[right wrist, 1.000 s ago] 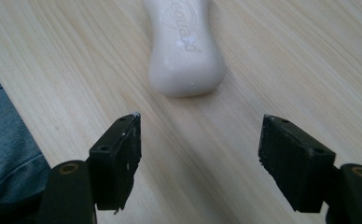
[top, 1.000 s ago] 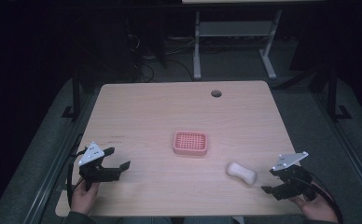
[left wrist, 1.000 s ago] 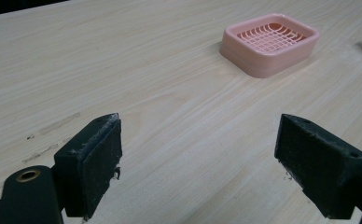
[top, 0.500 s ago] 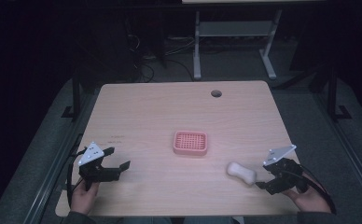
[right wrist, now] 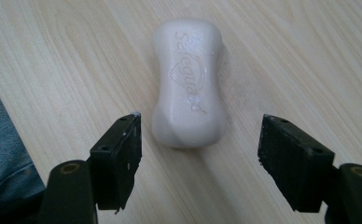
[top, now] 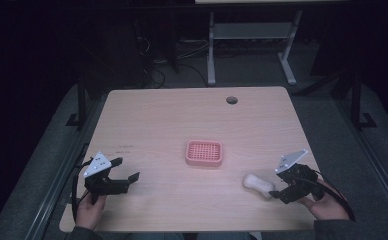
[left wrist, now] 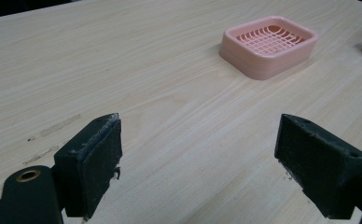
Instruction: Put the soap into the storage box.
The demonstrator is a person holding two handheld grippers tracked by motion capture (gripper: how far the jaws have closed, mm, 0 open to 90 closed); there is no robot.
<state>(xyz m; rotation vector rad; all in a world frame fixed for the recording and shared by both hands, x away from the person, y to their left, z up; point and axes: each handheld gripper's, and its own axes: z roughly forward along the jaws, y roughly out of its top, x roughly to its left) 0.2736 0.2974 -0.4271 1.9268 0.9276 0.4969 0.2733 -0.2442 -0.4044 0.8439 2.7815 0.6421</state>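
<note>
Soap position: white soap bar lies flat on the table, near the front right corner, well to the right and nearer the person than the pink soap dish.
Right gripper: right gripper has its jaws wide apart and holds nothing; the soap's near end sits just ahead of the gap, not yet between the pads.
Long axis: in the right gripper view the bar runs almost straight away from the jaws, so the pads face its two long sides, and the spread looks wider than the bar.
Nearer hand: the right one by far; in the high view its gripper is just beside the soap.
Left gripper: left gripper is also fully open and empty, low over bare wood at the front left, well apart from both soap and dish.
Likely next move: a short push forward, then close across the bar's waist.
</note>
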